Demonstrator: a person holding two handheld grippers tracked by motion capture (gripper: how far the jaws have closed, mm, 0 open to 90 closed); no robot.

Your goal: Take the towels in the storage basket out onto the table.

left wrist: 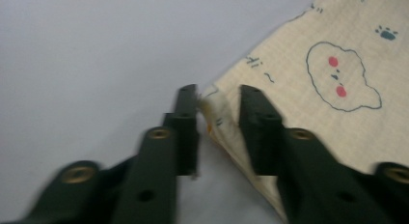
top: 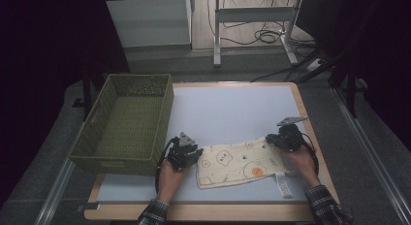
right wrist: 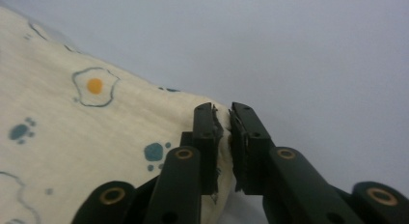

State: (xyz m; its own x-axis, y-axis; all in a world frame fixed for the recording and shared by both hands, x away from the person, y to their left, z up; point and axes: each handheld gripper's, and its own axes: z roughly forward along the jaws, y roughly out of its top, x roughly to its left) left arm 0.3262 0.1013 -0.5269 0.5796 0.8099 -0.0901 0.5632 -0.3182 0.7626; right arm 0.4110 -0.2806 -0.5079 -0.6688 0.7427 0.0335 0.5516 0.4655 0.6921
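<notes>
A cream cloth (top: 237, 164) printed with fried eggs, paw marks and small faces lies flat on the pale table top (top: 232, 113). My left gripper (top: 194, 153) is at the cloth's left corner. In the left gripper view the cloth (left wrist: 337, 127) pokes its corner into the gap of that gripper (left wrist: 219, 91), whose jaws stand apart without pressing it. My right gripper (top: 272, 140) is at the cloth's far right corner. In the right gripper view that gripper (right wrist: 223, 109) is shut on a pinched-up fold of the cloth (right wrist: 72, 127).
A green woven basket (top: 116, 164) stands at the table's left, close beside my left hand. A white label (top: 282, 182) sticks out from the cloth's near right edge. Beyond the table are a desk's metal legs (top: 217, 36) and cables on the floor.
</notes>
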